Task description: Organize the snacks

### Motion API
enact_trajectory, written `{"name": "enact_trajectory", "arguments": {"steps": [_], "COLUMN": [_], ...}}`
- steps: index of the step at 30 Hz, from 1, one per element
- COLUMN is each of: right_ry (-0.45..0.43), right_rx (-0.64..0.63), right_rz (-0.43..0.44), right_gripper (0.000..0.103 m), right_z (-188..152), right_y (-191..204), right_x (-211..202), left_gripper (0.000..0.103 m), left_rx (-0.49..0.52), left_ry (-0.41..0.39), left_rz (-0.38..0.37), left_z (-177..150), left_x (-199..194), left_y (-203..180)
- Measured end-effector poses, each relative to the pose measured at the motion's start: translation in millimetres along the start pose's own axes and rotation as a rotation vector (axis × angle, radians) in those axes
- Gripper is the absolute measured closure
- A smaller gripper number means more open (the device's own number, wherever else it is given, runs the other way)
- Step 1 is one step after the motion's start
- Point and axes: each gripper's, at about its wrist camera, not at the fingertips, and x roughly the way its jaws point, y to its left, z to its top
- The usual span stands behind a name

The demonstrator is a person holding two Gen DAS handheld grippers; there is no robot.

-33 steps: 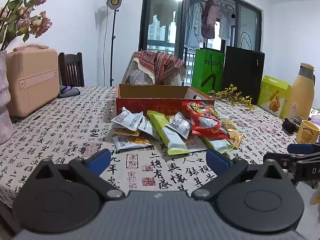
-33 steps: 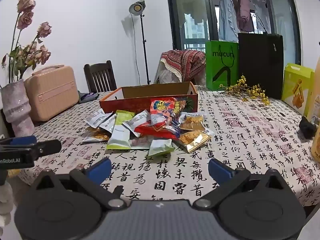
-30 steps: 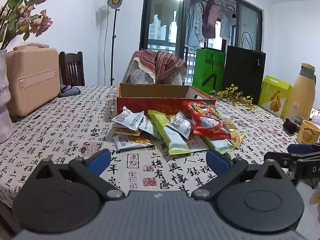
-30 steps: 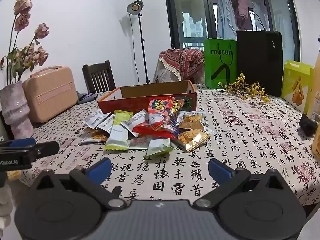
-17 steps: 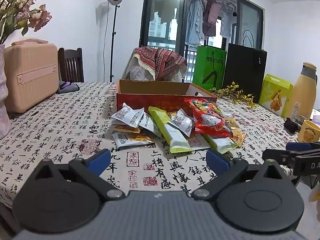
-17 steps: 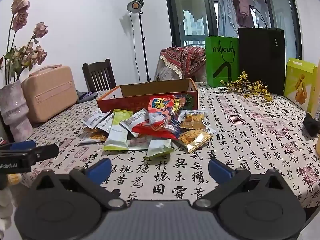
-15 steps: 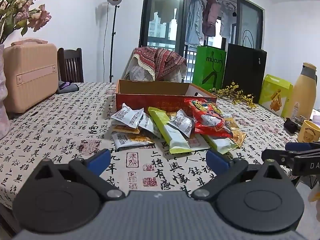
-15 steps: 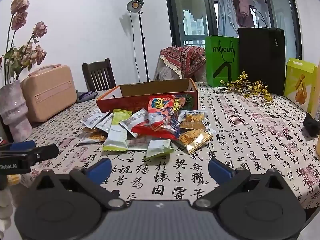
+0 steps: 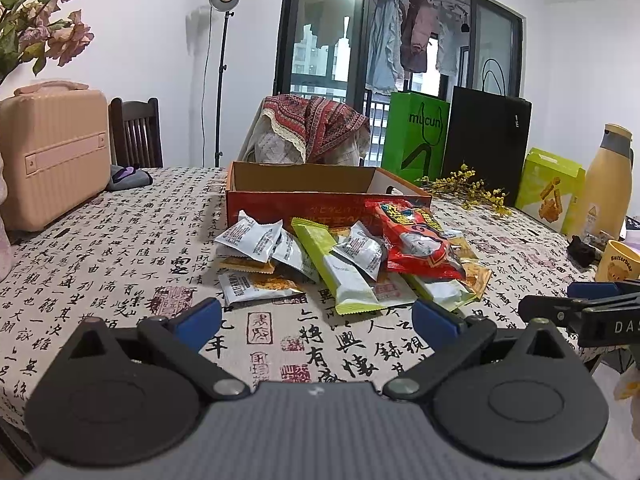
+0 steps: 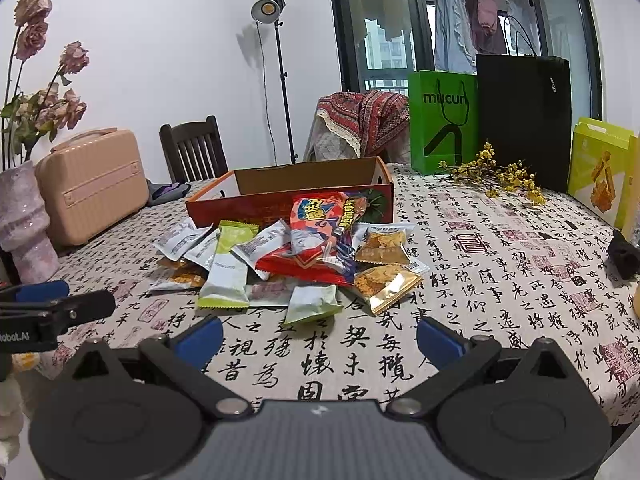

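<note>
Several snack packets lie heaped mid-table in front of an open red cardboard box (image 9: 320,184) (image 10: 288,188). On top rests a large red snack bag (image 9: 414,236) (image 10: 320,236). A long green bar packet (image 9: 336,268) (image 10: 226,264) lies beside white sachets (image 9: 250,236), and a gold packet (image 10: 386,280) sits at the heap's right edge. My left gripper (image 9: 316,318) stands open with nothing between its blue pads, short of the heap. My right gripper (image 10: 318,338) is open too, just before a pale green packet (image 10: 314,302).
A pink case (image 9: 52,152) and a vase of dried roses (image 10: 24,220) stand at the left. Green and black paper bags (image 10: 444,120), yellow flowers (image 10: 496,176), a yellow-green carton (image 9: 548,188), a bottle (image 9: 608,180) and a mug (image 9: 618,260) crowd the right. Chairs stand behind the table.
Both grippers have crept slightly forward toward the snack heap and stay open. Nothing on the table has moved.
</note>
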Motion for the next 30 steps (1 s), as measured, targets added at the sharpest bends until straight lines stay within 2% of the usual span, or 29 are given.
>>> {"name": "enact_trajectory", "arguments": {"steps": [30], "right_ry": [-0.002], "right_rx": [-0.002], "right_rz": [-0.001], "right_gripper": [0.0], "right_z": [0.6], "right_y": [-0.5], "right_x": [1.6], "left_gripper": [0.0], "left_rx": [0.003], "left_ry": [-0.006], "left_rz": [-0.019], "left_z": [0.8], "left_x": [-0.7], "left_y": [-2.4]}}
